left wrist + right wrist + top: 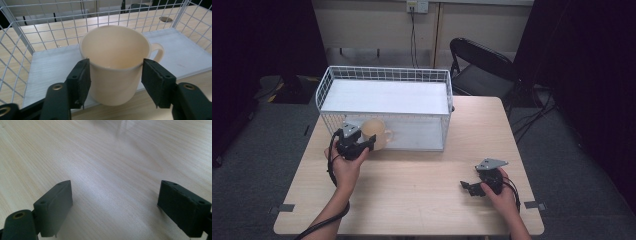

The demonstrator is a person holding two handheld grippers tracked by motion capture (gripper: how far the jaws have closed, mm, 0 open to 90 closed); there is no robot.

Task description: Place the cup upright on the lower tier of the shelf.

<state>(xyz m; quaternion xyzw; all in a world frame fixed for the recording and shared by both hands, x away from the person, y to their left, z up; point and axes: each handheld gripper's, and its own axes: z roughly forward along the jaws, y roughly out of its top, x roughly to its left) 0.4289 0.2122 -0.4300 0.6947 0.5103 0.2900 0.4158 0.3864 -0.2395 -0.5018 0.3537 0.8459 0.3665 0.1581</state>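
Observation:
A cream mug (377,132) with its handle to the right hangs at the front side of the white wire basket (384,70). My left gripper (371,141) is shut on it. In the left gripper view both black pads (82,77) press on the mug's (115,62) outer wall just below the rim, and the mug looks empty. The basket's wire walls (25,45) and white floor lie behind it. My right gripper (467,187) rests low over the table at the front right. Its jaws (115,202) stand wide open over bare wood.
The wooden table (422,200) carries the basket at its back left. A black folding chair (482,65) stands behind the table's far right corner. Dark curtains flank the scene on both sides.

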